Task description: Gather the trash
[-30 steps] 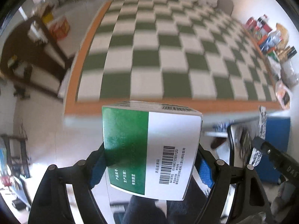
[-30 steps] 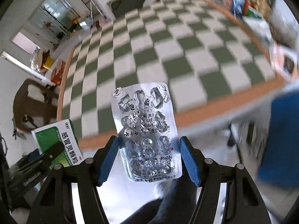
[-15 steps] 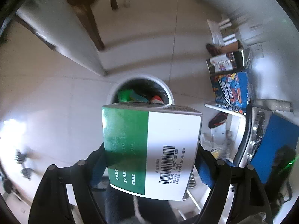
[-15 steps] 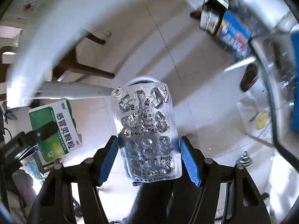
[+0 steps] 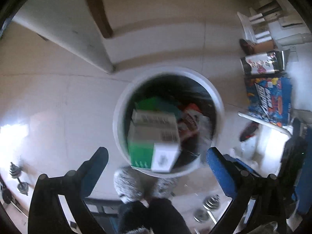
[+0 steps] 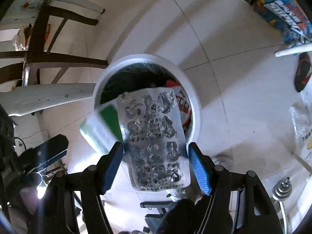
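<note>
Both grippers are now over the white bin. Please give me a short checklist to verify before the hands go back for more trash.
1. Left gripper jaws have just been opening, nothing between them: ok.
2. Green and white box clear of the gripper, over the bin mouth: ok.
3. Right gripper jaws have just been opening: ok.
4. Blister pack free of the pads: cannot tell.
5. Blister pack in the bin: not ok.

Green-white box tumbles blurred over white bin; foil blister pack above it.
</note>
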